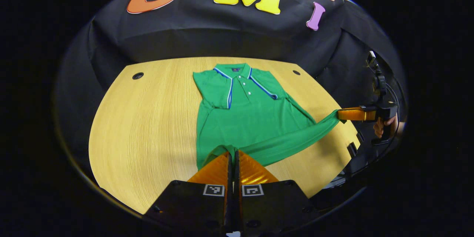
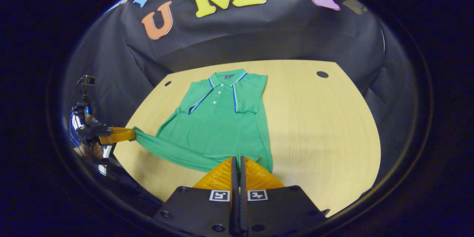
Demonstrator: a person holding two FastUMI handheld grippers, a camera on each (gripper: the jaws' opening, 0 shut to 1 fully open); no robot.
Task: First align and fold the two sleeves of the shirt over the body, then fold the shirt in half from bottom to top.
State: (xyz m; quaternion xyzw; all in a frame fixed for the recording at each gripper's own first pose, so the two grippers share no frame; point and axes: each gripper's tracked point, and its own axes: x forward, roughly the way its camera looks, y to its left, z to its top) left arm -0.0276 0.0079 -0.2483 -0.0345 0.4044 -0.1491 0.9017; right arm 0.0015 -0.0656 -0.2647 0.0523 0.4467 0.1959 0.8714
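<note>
A pale wooden table [image 1: 148,118] with rounded corners — a green short-sleeved polo shirt [image 1: 244,118] lies on it.

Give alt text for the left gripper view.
A green polo shirt lies on a wooden table, its bottom hem pinched by the left gripper in front and the right gripper off to the side, lifting the hem.

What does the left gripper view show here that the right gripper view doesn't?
Left gripper view: the left gripper close up, fingers shut on the green shirt hem, with the right gripper far off holding the other hem corner.
Right gripper view: the reverse, with the right gripper close and the left gripper far.
Both: sleeves folded over the body, wooden table.
</note>
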